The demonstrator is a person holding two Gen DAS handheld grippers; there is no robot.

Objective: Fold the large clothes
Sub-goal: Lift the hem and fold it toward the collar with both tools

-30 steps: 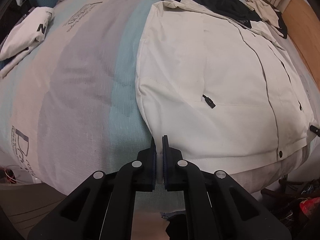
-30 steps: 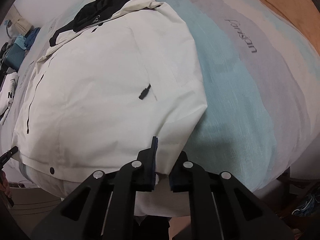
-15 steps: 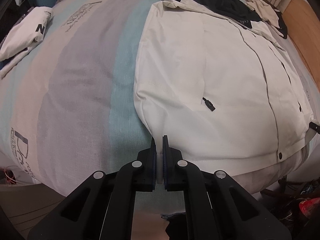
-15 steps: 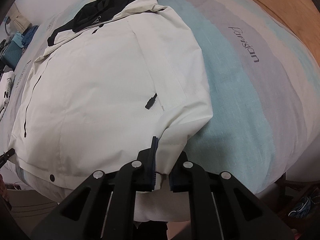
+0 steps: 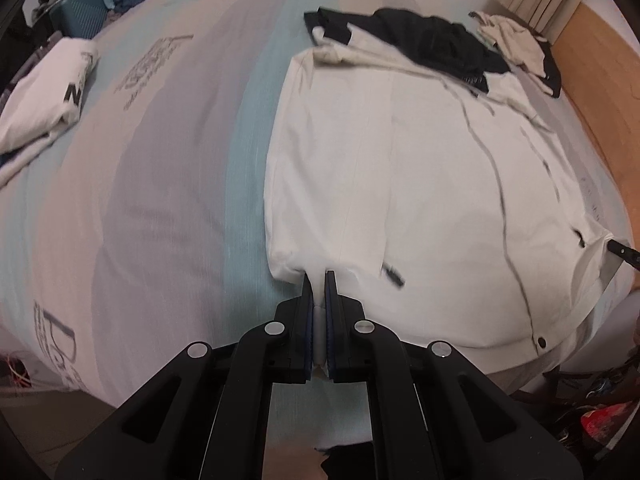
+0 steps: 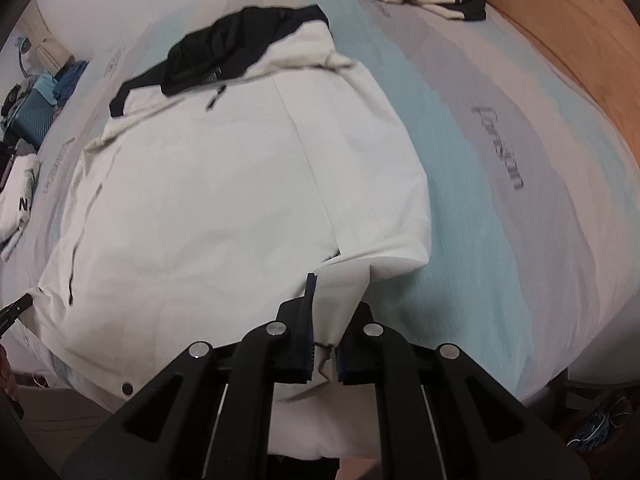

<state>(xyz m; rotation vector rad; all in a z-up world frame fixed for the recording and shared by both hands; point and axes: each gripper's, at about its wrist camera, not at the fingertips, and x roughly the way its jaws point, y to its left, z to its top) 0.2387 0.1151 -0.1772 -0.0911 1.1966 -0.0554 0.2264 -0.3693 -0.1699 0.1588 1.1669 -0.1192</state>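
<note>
Both wrist cameras look steeply down toward 12 o'clock, close above the bed (image 5: 168,184); both views share the white jacket (image 5: 420,184) (image 6: 224,200).

My left gripper (image 5: 319,280) points steeply down, its two black fingers (image 5: 306,312) drawn almost together, pinching a thin fold of the white jacket (image 5: 420,184) at its near hem. My right gripper (image 6: 332,284) tilts down the same way, fingers (image 6: 304,320) clamped on the jacket's other near corner, the cloth bunched between the pads and draped over the right-hand one.
</note>
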